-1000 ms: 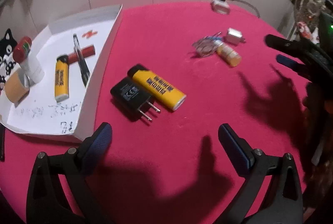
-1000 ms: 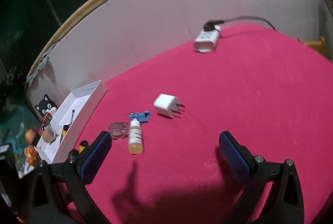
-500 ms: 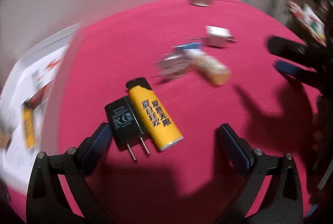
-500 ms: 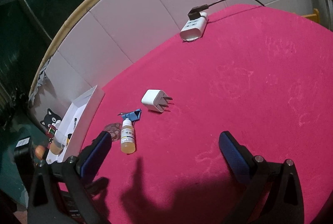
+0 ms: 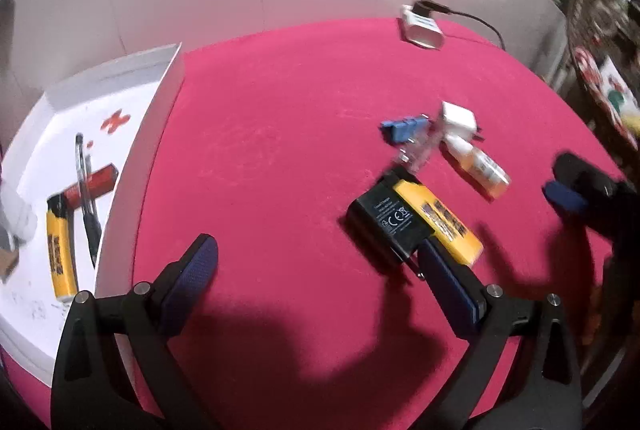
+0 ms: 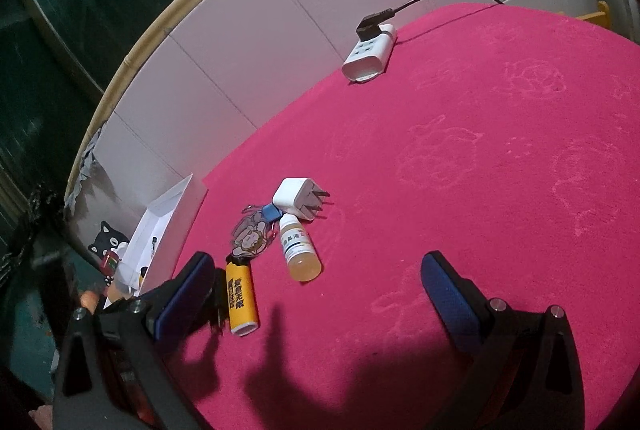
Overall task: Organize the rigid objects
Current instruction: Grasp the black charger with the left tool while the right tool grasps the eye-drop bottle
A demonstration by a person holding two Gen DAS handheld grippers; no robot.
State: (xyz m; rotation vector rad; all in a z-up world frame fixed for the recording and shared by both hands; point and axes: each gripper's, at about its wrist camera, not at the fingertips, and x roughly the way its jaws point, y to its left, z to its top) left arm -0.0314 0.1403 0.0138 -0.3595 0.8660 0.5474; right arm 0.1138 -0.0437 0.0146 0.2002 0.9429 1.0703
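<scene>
My left gripper (image 5: 320, 278) hovers open over the pink tablecloth. Its right finger (image 5: 448, 282) is just in front of the prongs of a black charger (image 5: 390, 224), which lies against a yellow lighter (image 5: 440, 222). Behind them lie a clear keychain (image 5: 420, 150), a blue clip (image 5: 402, 128), a white charger (image 5: 458, 118) and a small amber bottle (image 5: 480, 168). My right gripper (image 6: 320, 298) is open and empty, low over the cloth. The lighter (image 6: 240, 294) is by its left finger (image 6: 184, 294), and the bottle (image 6: 298, 246) lies just ahead.
A white tray (image 5: 160, 118) stands at the left and holds another yellow lighter (image 5: 60, 258), a black pen (image 5: 86, 198) and a red item (image 5: 96, 182). A white power strip (image 6: 370, 56) with a black cable lies at the table's far edge. A white wall rings the table.
The left gripper has swung left, so the black charger and lighter now sit by its right finger. The right gripper has come closer to the items, and the lighter has entered its view.
</scene>
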